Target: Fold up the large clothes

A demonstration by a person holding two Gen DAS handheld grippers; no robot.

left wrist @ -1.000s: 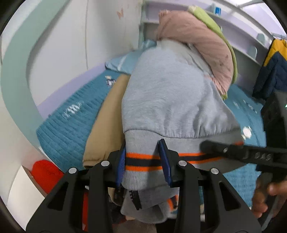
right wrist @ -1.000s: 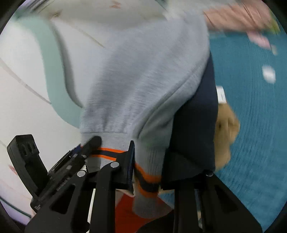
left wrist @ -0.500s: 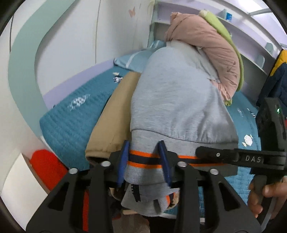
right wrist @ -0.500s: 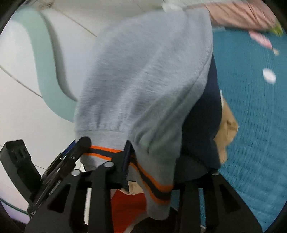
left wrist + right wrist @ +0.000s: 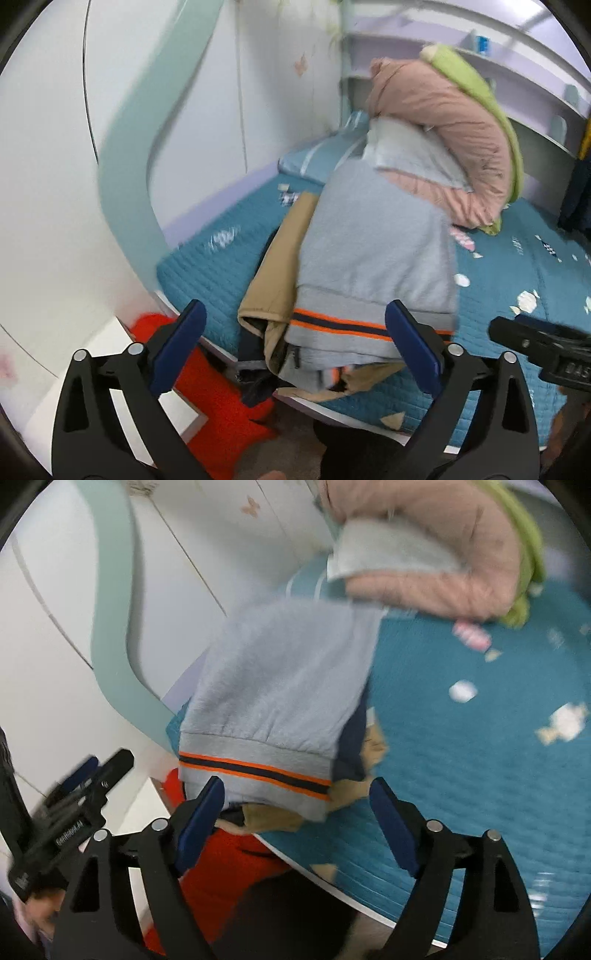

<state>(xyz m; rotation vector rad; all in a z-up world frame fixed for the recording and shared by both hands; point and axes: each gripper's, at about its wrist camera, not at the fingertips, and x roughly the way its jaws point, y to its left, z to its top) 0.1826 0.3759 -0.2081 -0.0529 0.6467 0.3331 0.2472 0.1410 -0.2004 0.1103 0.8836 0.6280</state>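
Note:
A grey sweatshirt (image 5: 373, 251) with an orange and dark striped hem (image 5: 340, 326) lies folded on a stack of tan and dark clothes at the near edge of the bed. My left gripper (image 5: 295, 332) hangs just in front of that hem, its jaws opening wide and clear of the cloth. In the right wrist view the same grey sweatshirt (image 5: 284, 686) lies ahead of my right gripper (image 5: 295, 794), whose jaws are also opening, with the hem (image 5: 255, 771) lying free beyond the tips. Each gripper shows at the edge of the other's view.
The bed has a teal quilted cover (image 5: 517, 332) with pale prints. A pink and green padded jacket (image 5: 443, 122) with a white cloth lies behind the stack. A red garment (image 5: 207, 384) hangs below the bed's edge. White and mint wall panels (image 5: 122, 155) stand at the left.
Both grippers let go of the striped hem, opened wide and pulled back and upward. The grey sweatshirt now rests on the stack.

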